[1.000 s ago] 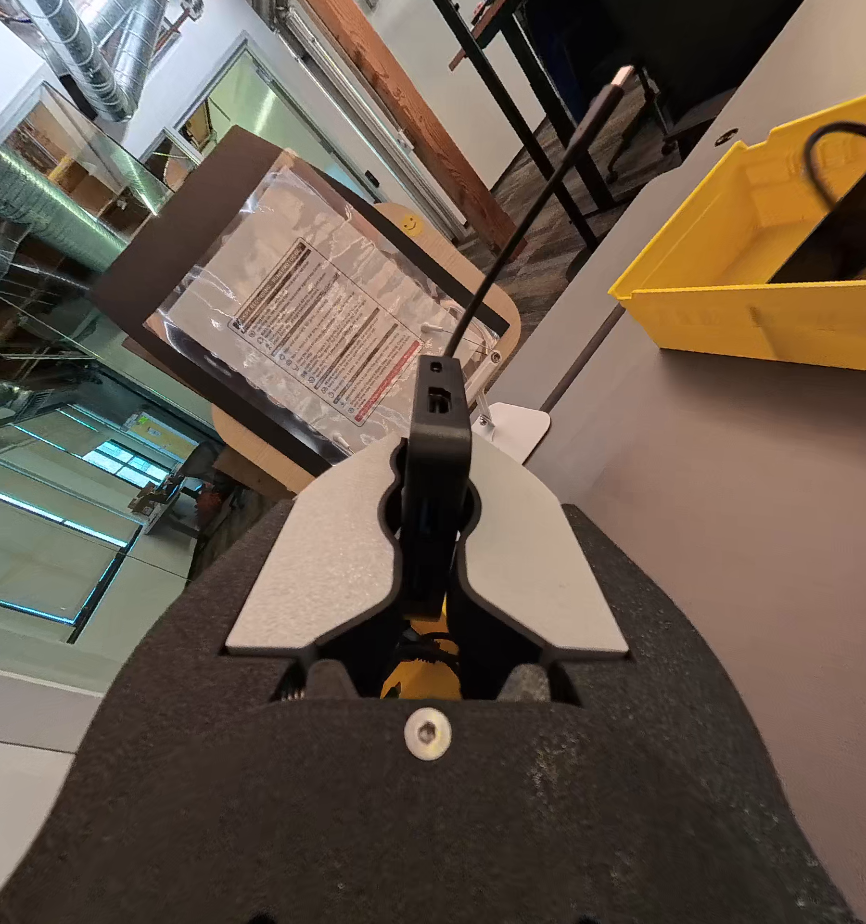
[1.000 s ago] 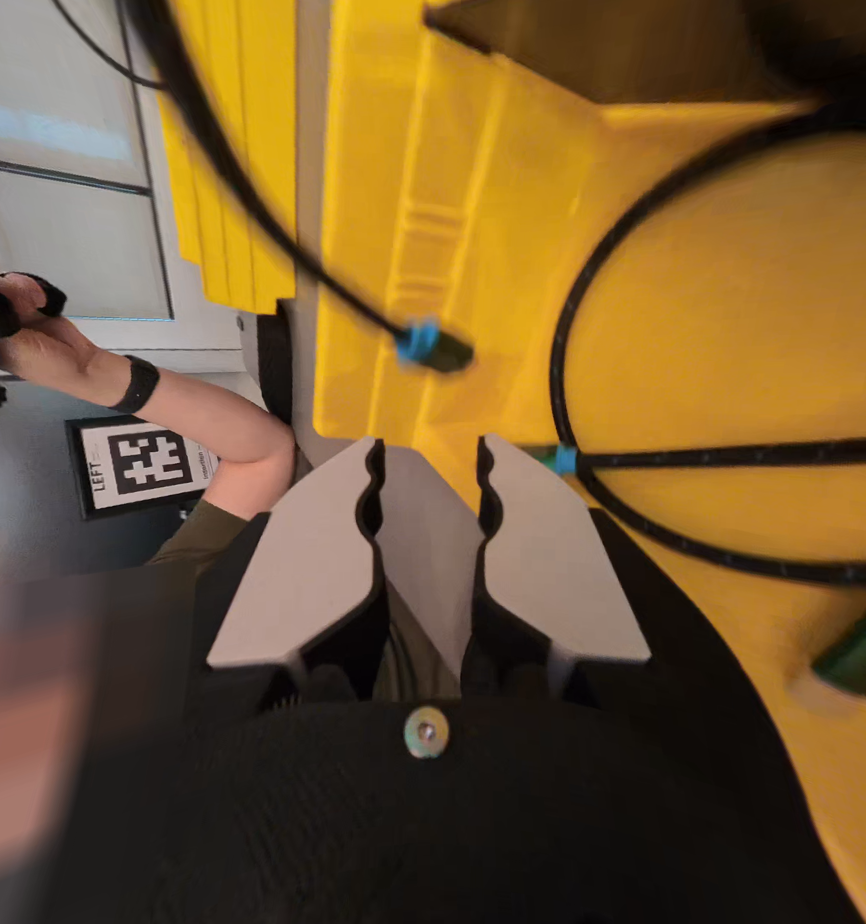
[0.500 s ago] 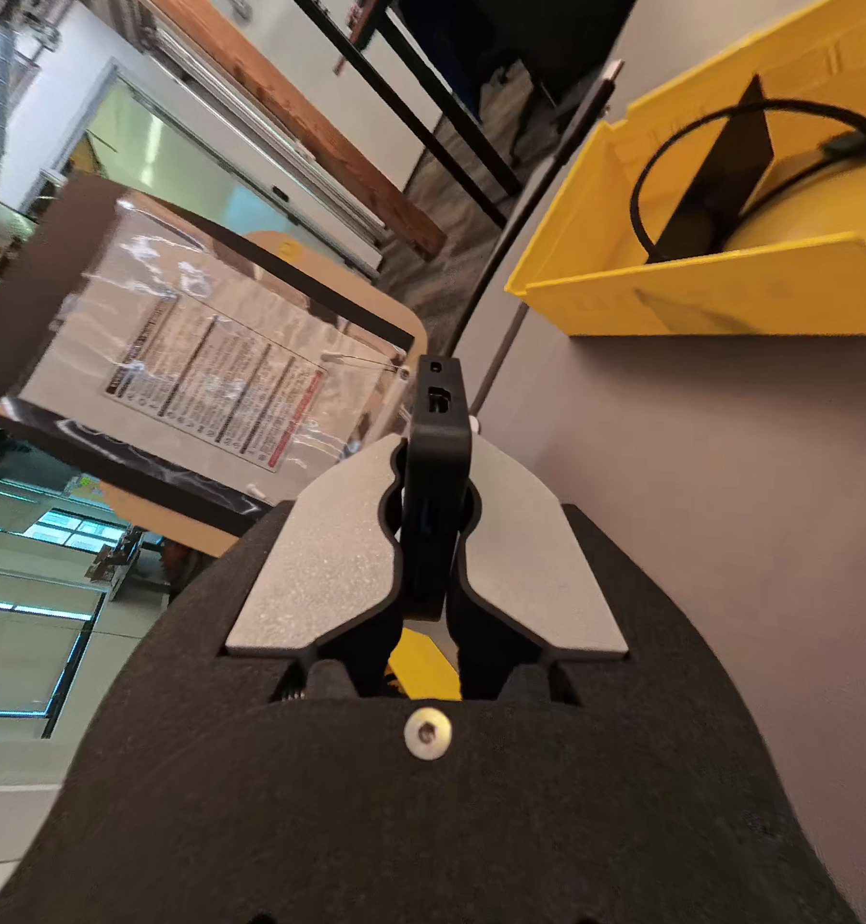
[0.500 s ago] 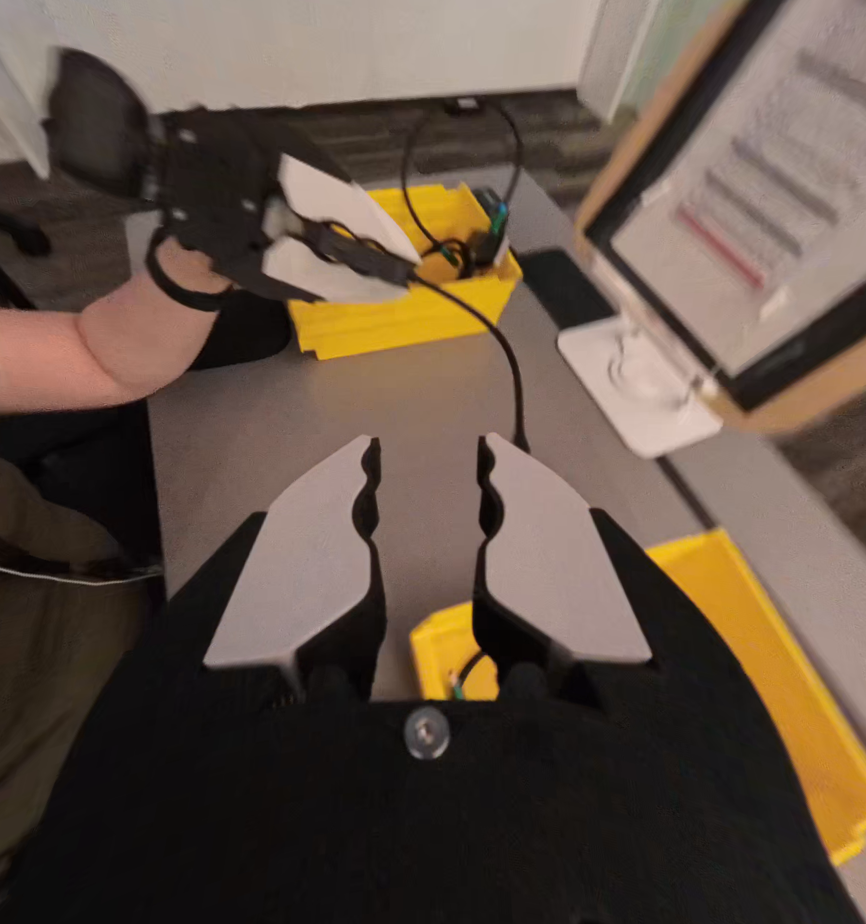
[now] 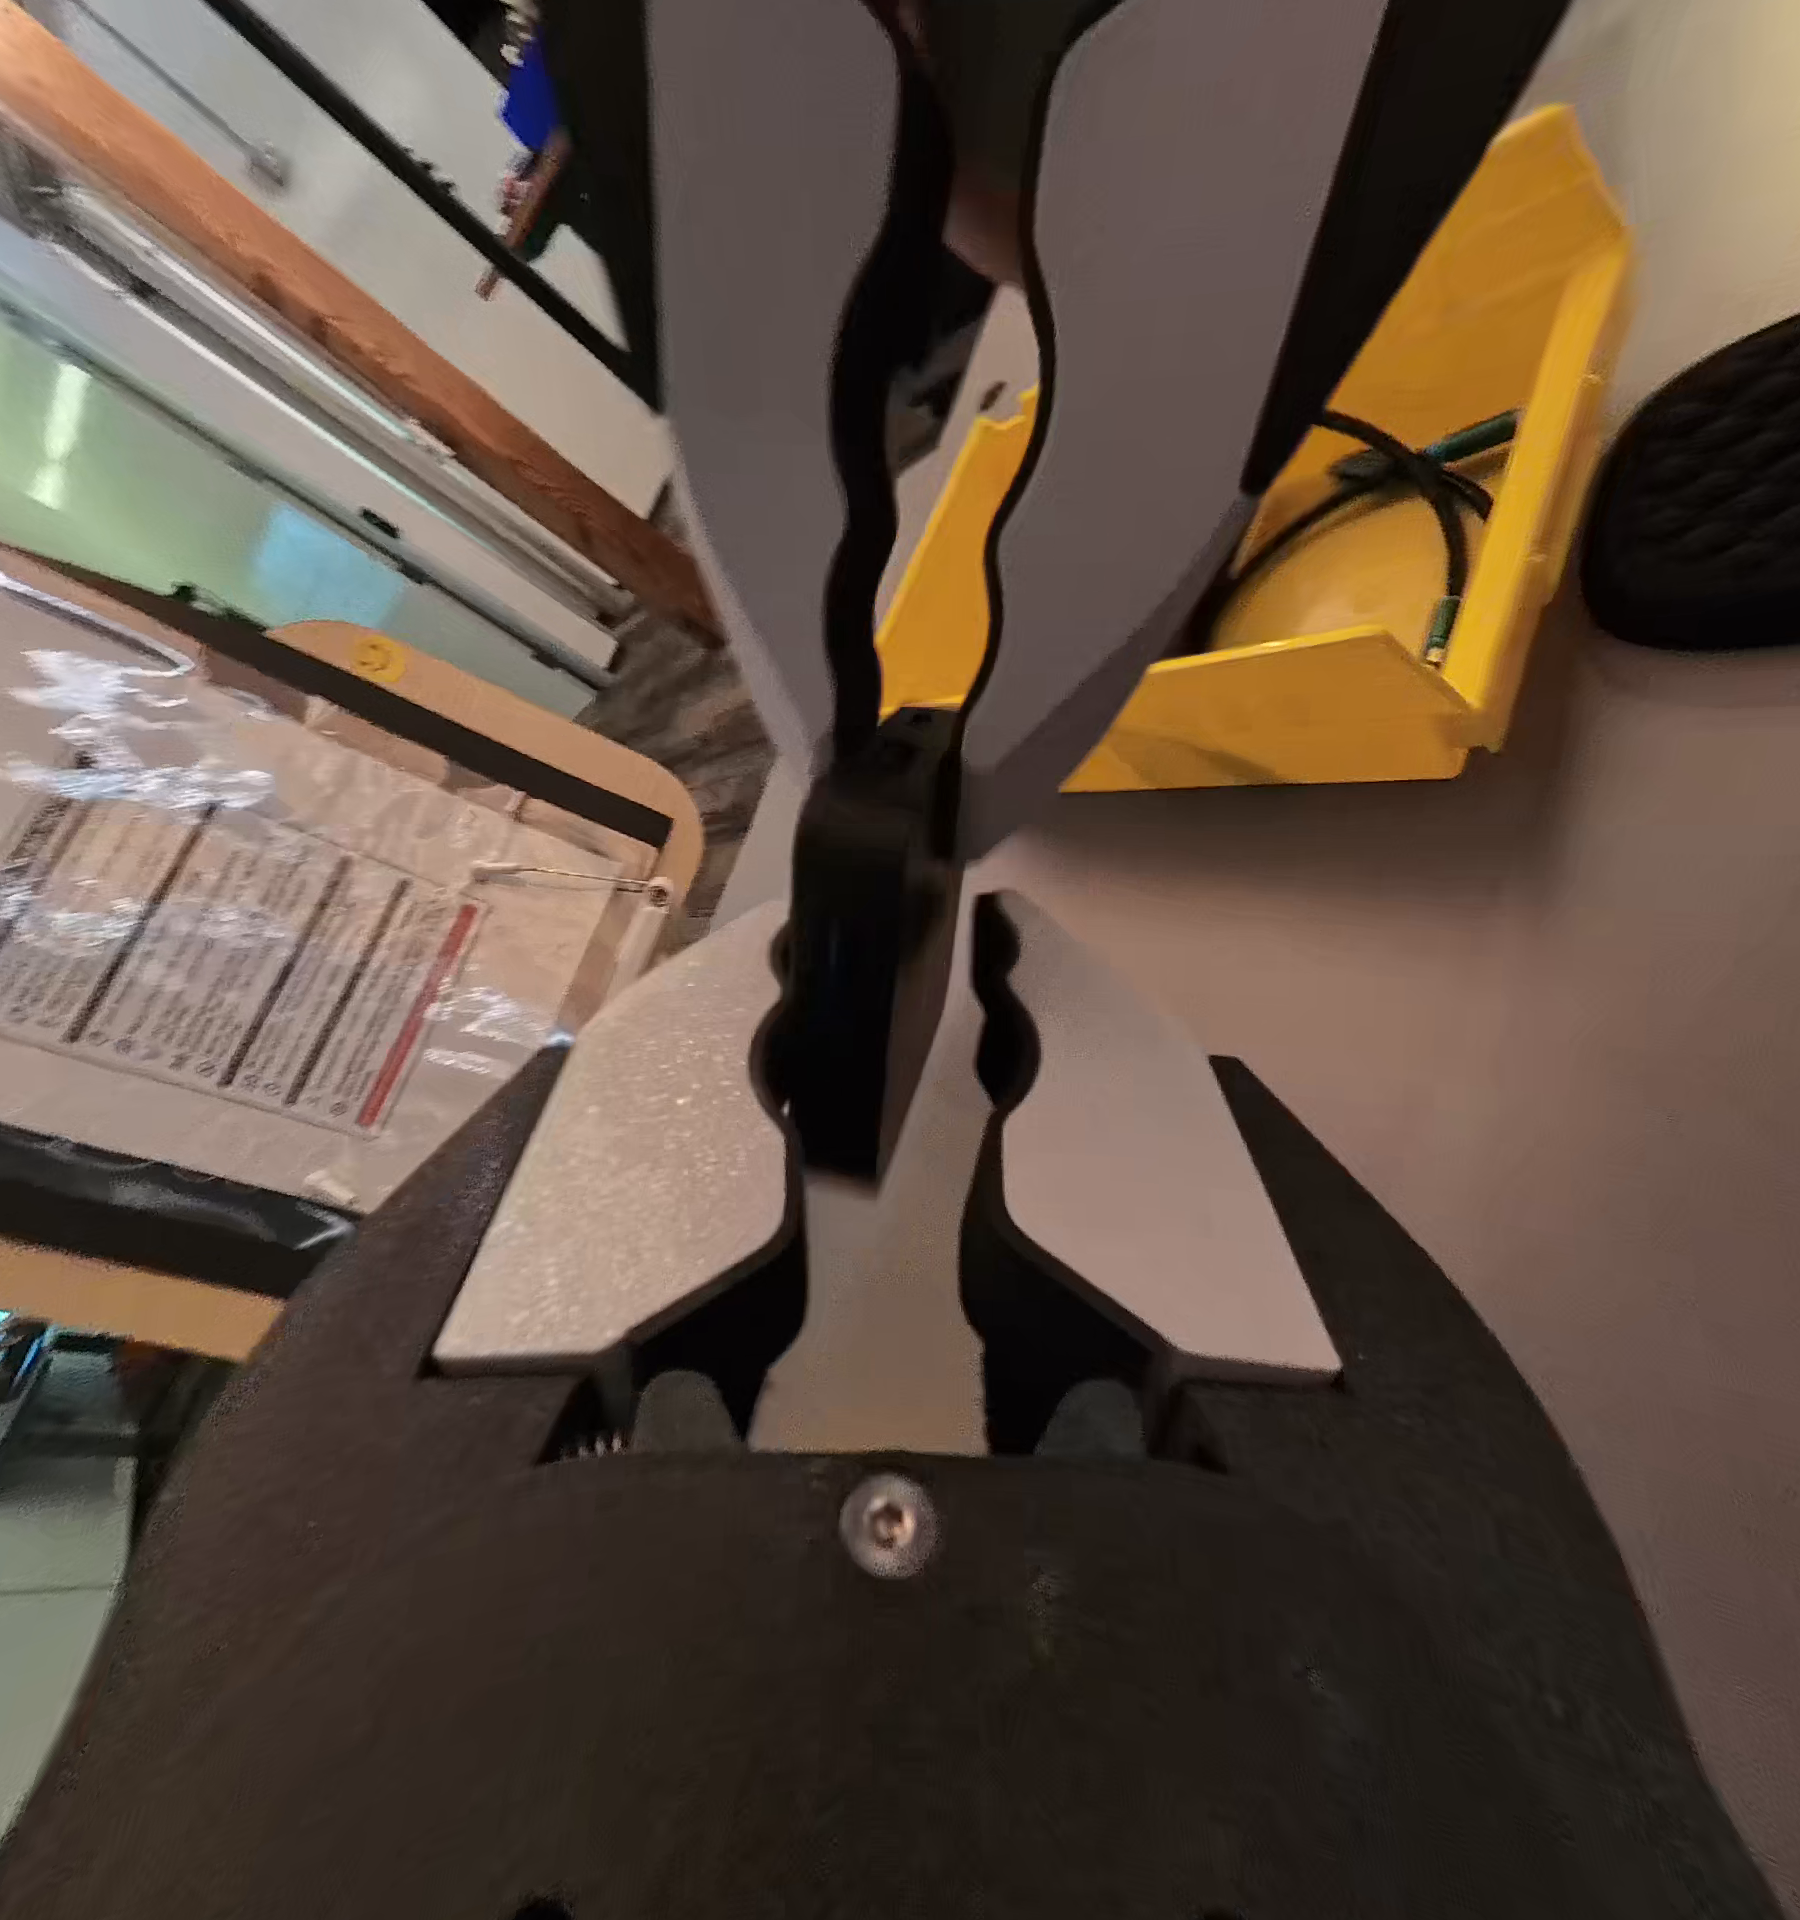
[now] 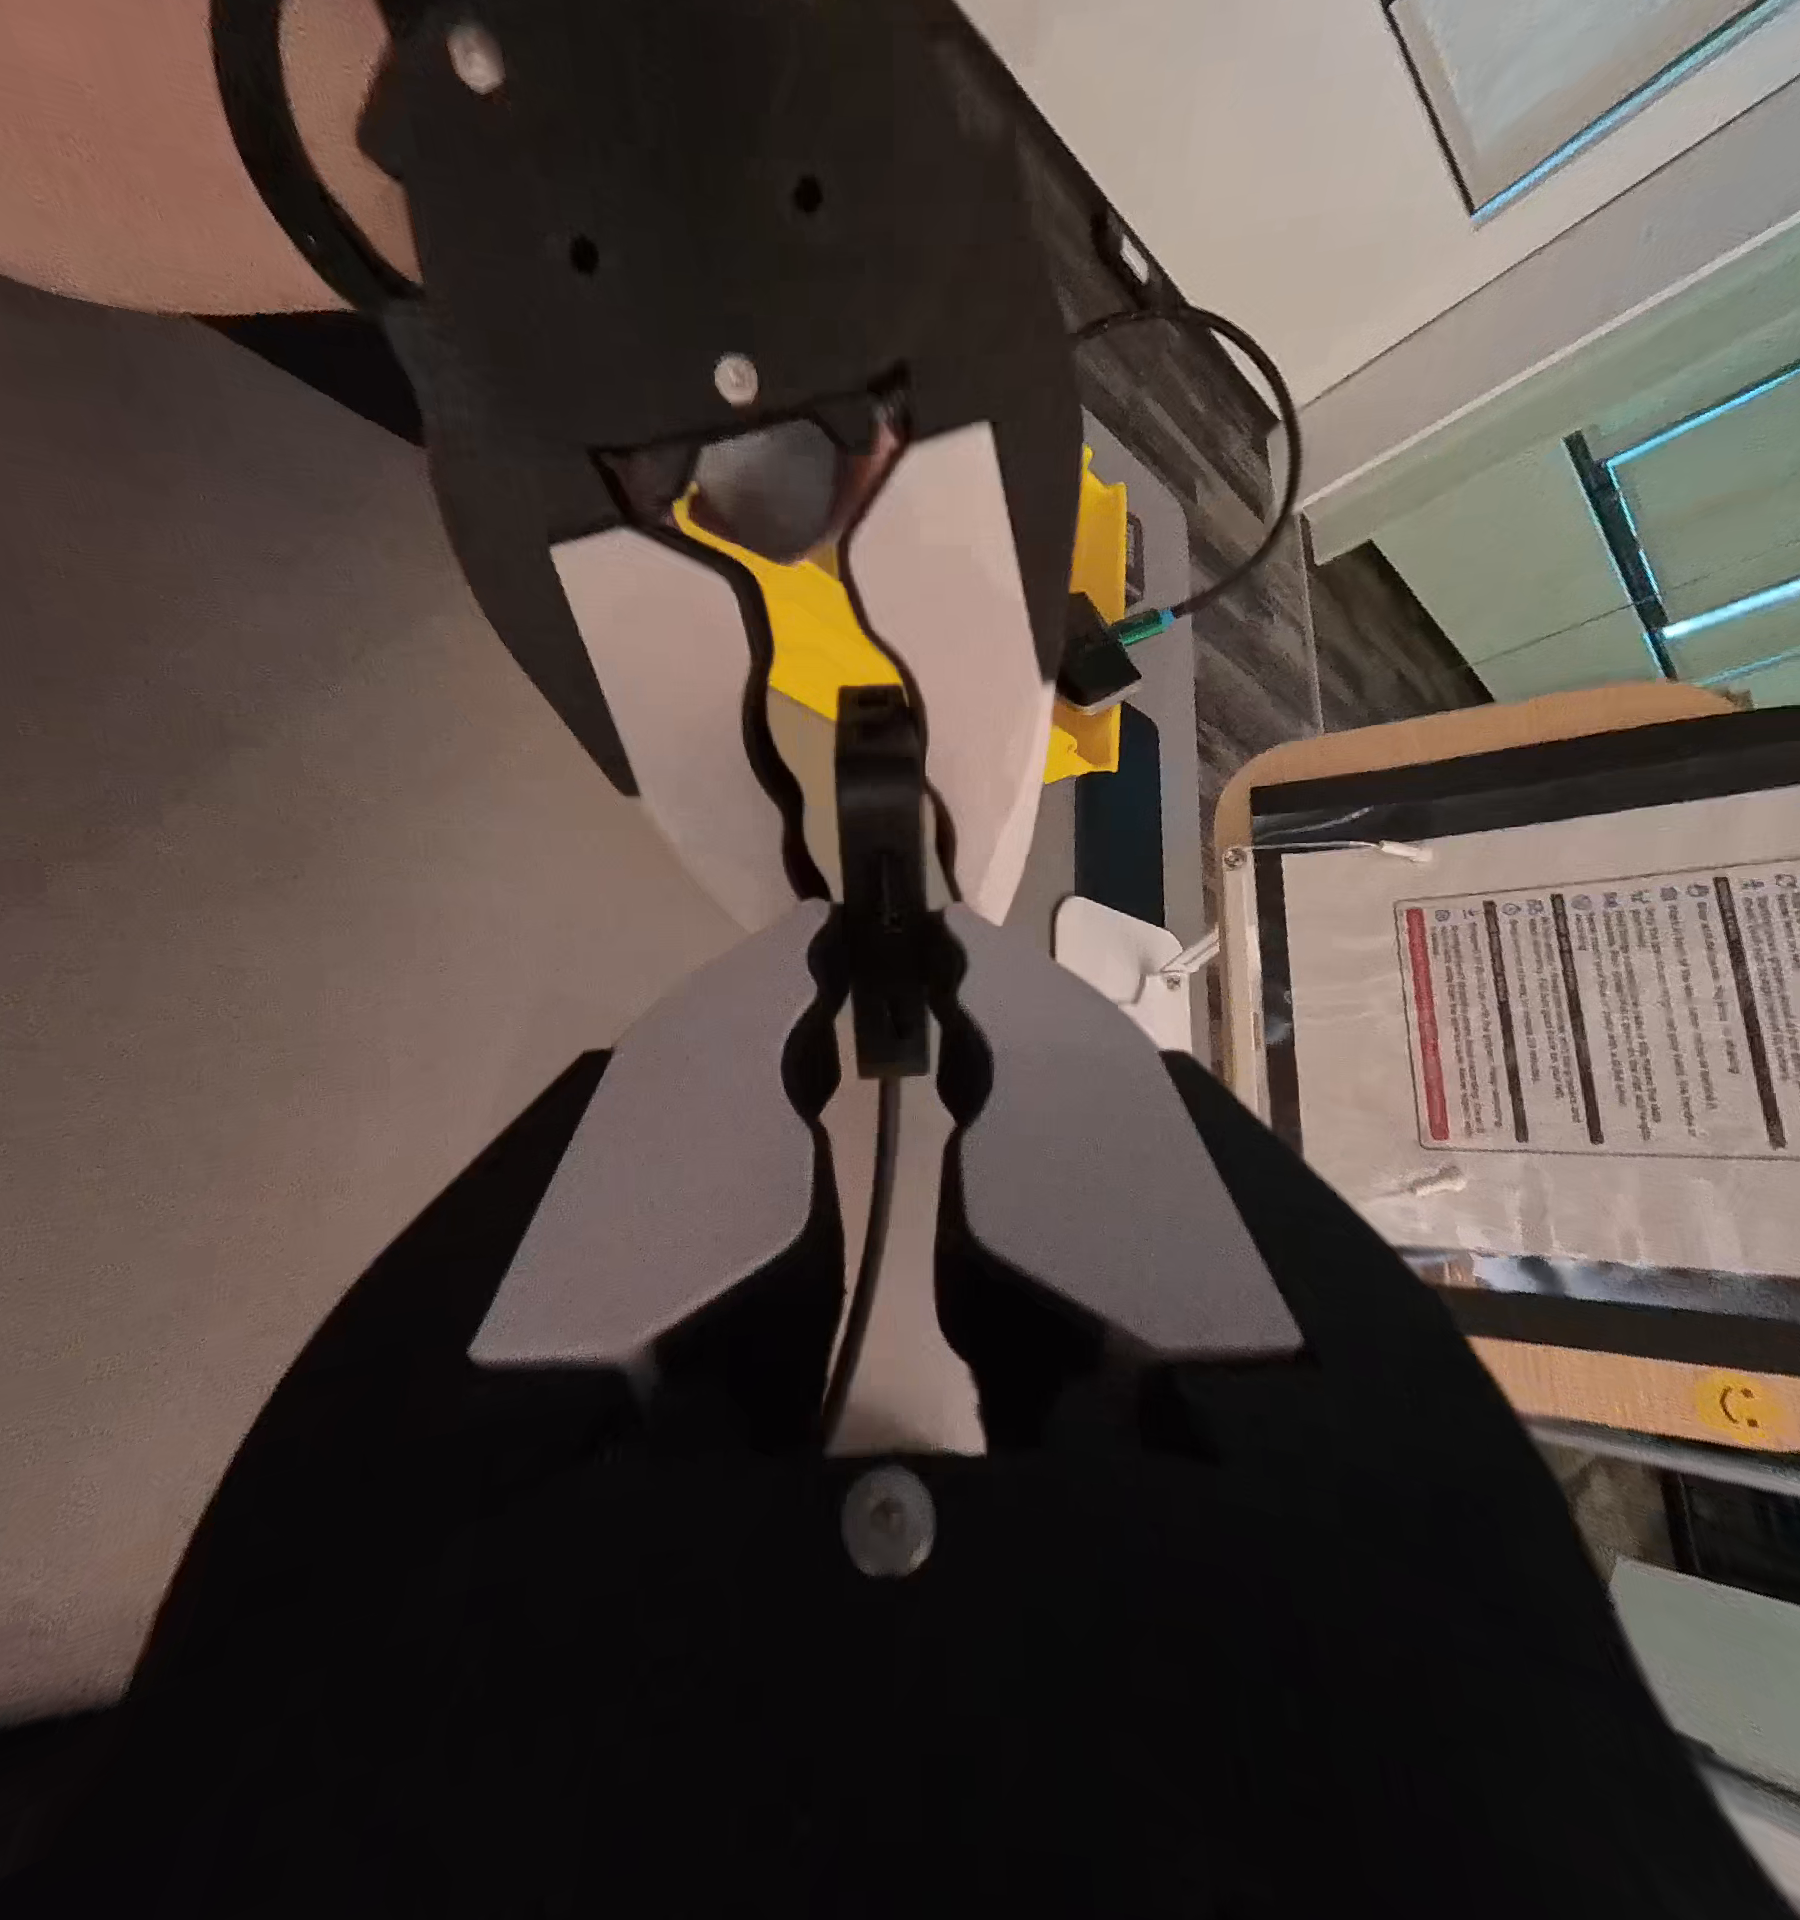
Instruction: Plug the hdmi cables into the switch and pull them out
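Left: framed notice sheet [image 5: 200, 935] standing at the desk [image 5: 1498, 1091] edge. Left tool [image 5: 875, 914] has its jaws apart, and the black switch [image 5: 854, 1039] sits in the gap against the left finger only, clear of the other one. Right tool [image 6: 882, 920] faces it tip to tip over the desk and is clamped on the switch's other end, with the switch's thin black lead [image 6: 865, 1247] running back between its fingers; further right, a yellow bin [image 5: 1291, 717] on the desk holds the coiled hdmi cables [image 5: 1395, 478], none plugged in.
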Motion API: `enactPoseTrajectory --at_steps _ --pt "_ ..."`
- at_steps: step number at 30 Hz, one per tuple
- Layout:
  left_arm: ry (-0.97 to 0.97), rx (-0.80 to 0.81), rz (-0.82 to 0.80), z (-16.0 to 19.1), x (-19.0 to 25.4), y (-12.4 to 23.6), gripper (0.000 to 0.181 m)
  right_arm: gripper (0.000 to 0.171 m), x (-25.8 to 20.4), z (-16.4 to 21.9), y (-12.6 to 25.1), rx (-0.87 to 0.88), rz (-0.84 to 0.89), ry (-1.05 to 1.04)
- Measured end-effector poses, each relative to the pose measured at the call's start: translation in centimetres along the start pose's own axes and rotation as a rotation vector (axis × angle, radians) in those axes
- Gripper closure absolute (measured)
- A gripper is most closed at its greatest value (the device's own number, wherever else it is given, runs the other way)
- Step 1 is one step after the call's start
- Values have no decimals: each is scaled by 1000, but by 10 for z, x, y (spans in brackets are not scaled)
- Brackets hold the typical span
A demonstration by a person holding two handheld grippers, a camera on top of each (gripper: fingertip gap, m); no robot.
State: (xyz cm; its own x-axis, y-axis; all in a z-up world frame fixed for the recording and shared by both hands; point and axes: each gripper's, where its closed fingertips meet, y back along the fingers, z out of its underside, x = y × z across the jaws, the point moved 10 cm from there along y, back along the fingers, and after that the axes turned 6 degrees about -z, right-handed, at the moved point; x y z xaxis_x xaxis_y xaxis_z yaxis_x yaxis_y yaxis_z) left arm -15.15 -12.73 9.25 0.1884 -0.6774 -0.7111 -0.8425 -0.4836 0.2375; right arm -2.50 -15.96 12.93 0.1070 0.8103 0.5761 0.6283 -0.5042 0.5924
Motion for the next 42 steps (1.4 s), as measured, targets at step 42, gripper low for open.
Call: enactPoseTrajectory --at_steps 42 --pt "665 -493 7 298 -203 -15 137 146 42 173 27 -426 -112 -235"
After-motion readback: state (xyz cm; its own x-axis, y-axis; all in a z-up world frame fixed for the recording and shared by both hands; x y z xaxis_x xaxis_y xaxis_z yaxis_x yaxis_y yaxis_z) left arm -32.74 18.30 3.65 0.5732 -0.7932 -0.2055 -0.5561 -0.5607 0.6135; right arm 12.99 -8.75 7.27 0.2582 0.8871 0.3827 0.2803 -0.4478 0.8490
